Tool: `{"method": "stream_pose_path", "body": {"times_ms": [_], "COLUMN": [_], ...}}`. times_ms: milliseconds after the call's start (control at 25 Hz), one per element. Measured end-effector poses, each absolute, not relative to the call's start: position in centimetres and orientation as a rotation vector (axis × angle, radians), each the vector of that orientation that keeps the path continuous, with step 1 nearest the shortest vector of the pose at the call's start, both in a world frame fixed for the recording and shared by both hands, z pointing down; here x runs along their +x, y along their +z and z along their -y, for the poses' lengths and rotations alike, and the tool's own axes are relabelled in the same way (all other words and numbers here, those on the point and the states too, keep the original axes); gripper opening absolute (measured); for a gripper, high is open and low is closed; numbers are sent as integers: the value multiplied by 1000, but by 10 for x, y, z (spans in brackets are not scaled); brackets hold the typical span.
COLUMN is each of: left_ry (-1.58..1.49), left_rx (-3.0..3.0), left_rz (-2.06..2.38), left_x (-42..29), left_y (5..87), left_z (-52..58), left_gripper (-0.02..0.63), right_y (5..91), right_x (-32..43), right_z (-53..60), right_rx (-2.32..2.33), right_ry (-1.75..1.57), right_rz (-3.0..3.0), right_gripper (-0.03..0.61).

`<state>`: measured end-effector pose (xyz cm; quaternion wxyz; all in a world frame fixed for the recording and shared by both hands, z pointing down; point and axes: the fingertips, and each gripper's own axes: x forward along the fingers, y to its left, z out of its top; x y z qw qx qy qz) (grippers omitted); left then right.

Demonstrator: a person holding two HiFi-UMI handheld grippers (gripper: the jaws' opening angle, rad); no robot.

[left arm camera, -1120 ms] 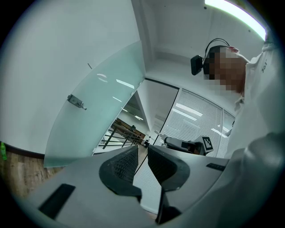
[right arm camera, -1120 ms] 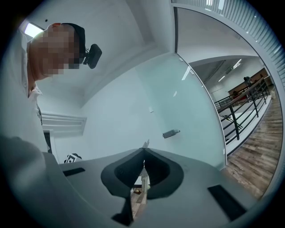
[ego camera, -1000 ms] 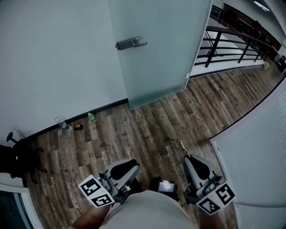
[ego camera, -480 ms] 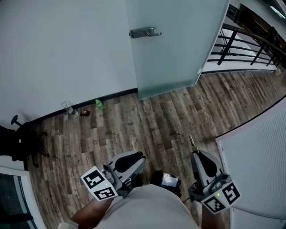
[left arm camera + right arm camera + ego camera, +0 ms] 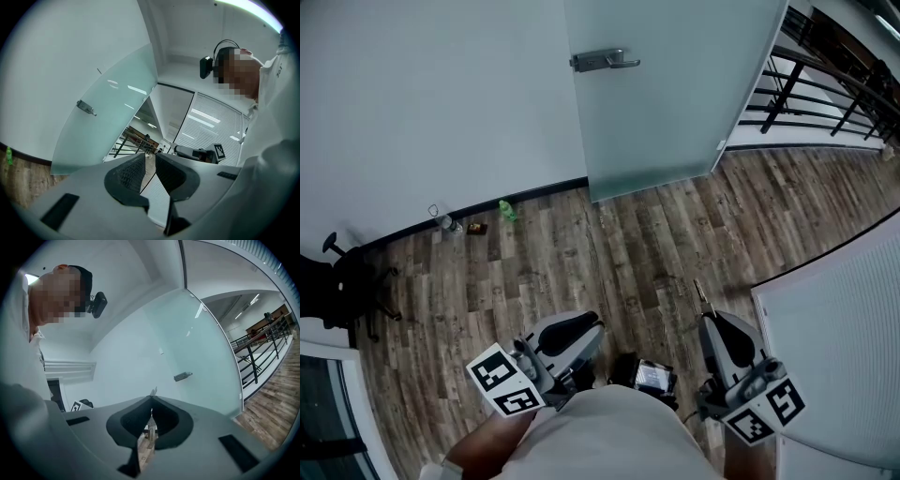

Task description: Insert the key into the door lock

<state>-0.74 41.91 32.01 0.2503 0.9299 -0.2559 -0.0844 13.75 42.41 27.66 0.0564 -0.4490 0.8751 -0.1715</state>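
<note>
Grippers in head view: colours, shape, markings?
Both alike: left gripper and right gripper have pale grey moulded shells, black ribbed pads, and each a white cube with black square markers at the rear. The wearer's top is off-white.

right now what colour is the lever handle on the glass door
Silver-grey metal lever handle, clearest in the head view.

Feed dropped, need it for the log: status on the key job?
Left gripper open, empty. Right gripper shut on key. Door handle across the floor, not reached. Green bottle off left, not in the way.
</note>
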Motion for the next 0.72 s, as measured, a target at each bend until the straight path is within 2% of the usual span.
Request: {"method": "stream_pose_path", "body": {"times_ms": [720], "left_ry": [-214], "left_rx": [2521], "left_rz": [712], "left_x": [29], "left_y": [323], "left_z": [-408], "left_gripper": [77], "right_y": [280], "right_x": [167], "right_z": [-408], "right_rx": [-1307], "right_ry": [-584], "right_rz": [-2651], "right_gripper": [15]}}
